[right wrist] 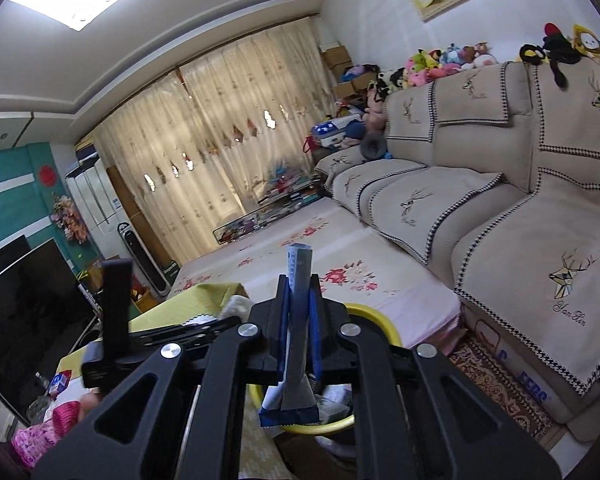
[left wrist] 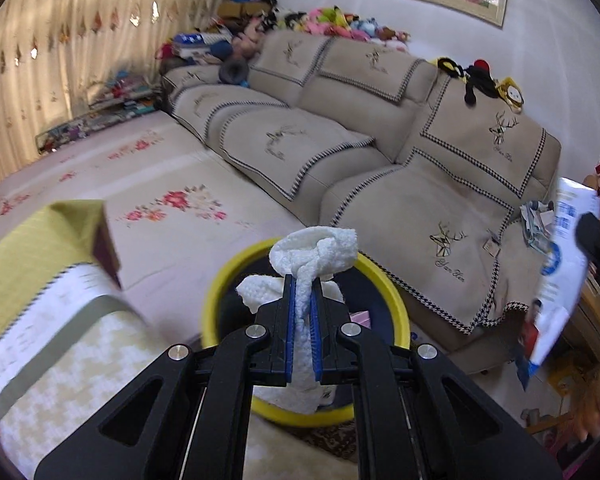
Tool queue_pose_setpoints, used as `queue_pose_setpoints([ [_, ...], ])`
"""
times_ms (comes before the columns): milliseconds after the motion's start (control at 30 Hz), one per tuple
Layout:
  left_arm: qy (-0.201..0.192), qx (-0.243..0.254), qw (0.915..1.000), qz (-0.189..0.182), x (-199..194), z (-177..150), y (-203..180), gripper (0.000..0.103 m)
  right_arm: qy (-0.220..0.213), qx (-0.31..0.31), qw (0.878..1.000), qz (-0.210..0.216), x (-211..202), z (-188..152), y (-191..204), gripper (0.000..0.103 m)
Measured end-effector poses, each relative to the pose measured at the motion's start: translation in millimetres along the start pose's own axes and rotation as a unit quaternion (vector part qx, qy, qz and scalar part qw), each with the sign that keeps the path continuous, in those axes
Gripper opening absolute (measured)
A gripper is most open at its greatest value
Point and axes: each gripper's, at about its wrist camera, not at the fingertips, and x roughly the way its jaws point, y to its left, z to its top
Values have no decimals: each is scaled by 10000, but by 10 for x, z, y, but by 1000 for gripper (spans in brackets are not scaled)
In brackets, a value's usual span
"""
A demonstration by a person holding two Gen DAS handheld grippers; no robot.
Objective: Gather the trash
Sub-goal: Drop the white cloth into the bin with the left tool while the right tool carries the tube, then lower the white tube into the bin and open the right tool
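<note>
My left gripper (left wrist: pixel 303 284) is shut on a crumpled white paper towel (left wrist: pixel 320 250) and holds it above the yellow-rimmed trash bin (left wrist: pixel 384 280) on the floor. The bin holds some scraps, among them a pink piece (left wrist: pixel 362 317). My right gripper (right wrist: pixel 299 282) is shut on a flat blue-and-white snack wrapper (right wrist: pixel 296 264), held over the same bin (right wrist: pixel 376 316). The wrapper also shows at the right edge of the left wrist view (left wrist: pixel 560 264). The left gripper shows as a dark bar in the right wrist view (right wrist: pixel 116 300).
A beige sofa (left wrist: pixel 440 168) with deer-print covers runs along the right. A pink floral mat (left wrist: pixel 172 184) lies before it. A table with a yellow-green cloth (left wrist: pixel 40 248) is at left. A patterned rug (right wrist: pixel 496 376) and a TV (right wrist: pixel 24 300) show too.
</note>
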Motion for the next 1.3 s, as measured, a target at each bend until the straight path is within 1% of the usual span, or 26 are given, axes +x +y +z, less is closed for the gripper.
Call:
queue_pose_setpoints([
  [100,98,11,10000,15,309,114,-103,8,-9,56,10000,-34,19,8,-122,9],
  [167,148,-22,9999,78,481,152,-132,14,19,83,10000,-38,72,11,-128,9],
  [200,215,-48,9997,115,603,174,-147,29,29,87,9999,-43,94,11,-52,9],
  [233,306,-86,9993,183,722,191,-159,50,47,99,9999,-36,107,3,-78,9],
  [267,348,-125,9990,237,795,193,-167,58,55,105,9999,-31,119,0,-35,9],
  [300,381,-187,9987,276,866,197,-164,60,60,112,9999,-18,124,-7,-38,9],
  [367,385,-232,9986,288,859,163,-134,60,60,103,9999,-4,121,-15,9,9],
  [467,204,-176,9989,394,622,87,-69,62,38,89,10000,10,83,-14,61,9],
  [533,-49,-78,9981,604,293,-9,21,73,28,75,10000,21,78,-21,75,9],
  [667,-448,-137,9949,895,-413,-280,260,83,75,53,9999,105,77,-64,180,10],
  [700,-572,-232,9932,988,-657,-372,365,87,87,38,9999,127,78,-77,209,10],
  [733,-672,-315,9914,1075,-817,-452,433,89,95,27,9998,145,69,-86,253,10],
  [767,-741,-373,9902,1125,-968,-517,499,90,112,1,9998,177,66,-104,306,10],
  [800,-878,-498,9872,1232,-1211,-646,620,92,122,-22,9997,194,68,-118,338,10],
  [900,-1115,-755,9781,1588,-1716,-951,902,93,149,-106,9996,238,58,-141,485,10],
  [967,-1265,-917,9714,1788,-1978,-1125,1049,94,167,-171,9993,273,62,-173,589,10],
  [1000,-1381,-1035,9656,1945,-2156,-1248,1158,97,173,-210,9993,269,67,-185,634,10],
  [1033,-1518,-1152,9579,2148,-2353,-1394,1274,97,181,-250,9992,258,77,-200,679,10],
  [1067,-1593,-1203,9538,2247,-2454,-1472,1339,98,201,-297,9990,259,96,-224,733,10],
  [1133,-1837,-1327,9398,2557,-2751,-1720,1557,98,260,-380,9987,219,144,-279,810,10],
  [1167,-1888,-1374,9351,2665,-2850,-1807,1638,98,288,-411,9986,193,168,-292,836,10],
  [1233,-1968,-1551,9209,2987,-3037,-2031,1871,98,379,-464,9981,146,246,-329,897,10],
  [1267,-1993,-1695,9102,3210,-3112,-2144,2011,98,410,-483,9979,122,278,-342,918,10],
  [1300,-2013,-1793,9040,3320,-3164,-2230,2112,98,447,-517,9976,66,320,-358,941,10],
])
